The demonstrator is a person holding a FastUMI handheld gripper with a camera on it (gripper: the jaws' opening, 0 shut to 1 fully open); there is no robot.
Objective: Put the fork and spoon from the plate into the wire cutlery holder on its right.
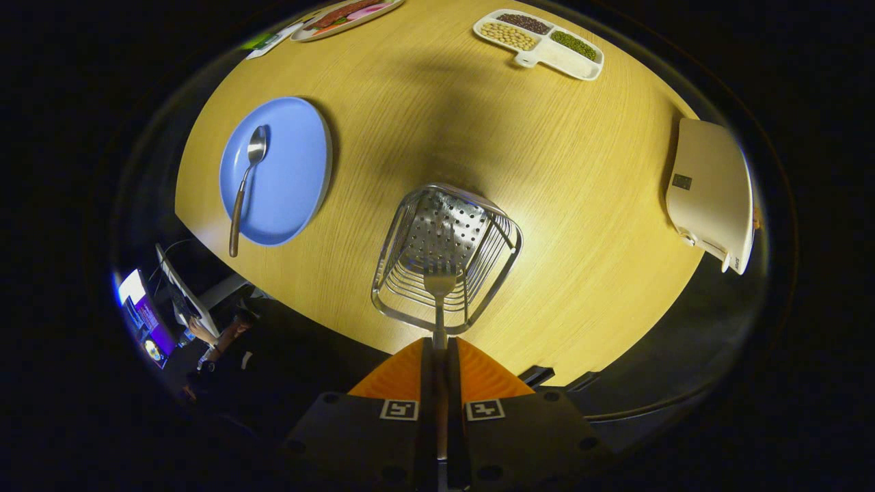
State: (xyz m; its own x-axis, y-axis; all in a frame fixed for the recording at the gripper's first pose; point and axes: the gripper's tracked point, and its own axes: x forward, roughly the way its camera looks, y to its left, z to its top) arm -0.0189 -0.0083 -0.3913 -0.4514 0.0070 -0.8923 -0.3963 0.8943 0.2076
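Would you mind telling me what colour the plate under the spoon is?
Light blue; the plate shows best in the gripper view.

A pale wood-grain surface (519,150) is spreading out beyond the claw (441,355), dark floor is lying below it, and a lit screen (131,287) is glowing off to the claw's left.

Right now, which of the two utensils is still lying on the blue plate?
The spoon, lying lengthwise on the blue plate. The fork is off it, clamped between the gripper fingers, tines forward over the wire cutlery holder.
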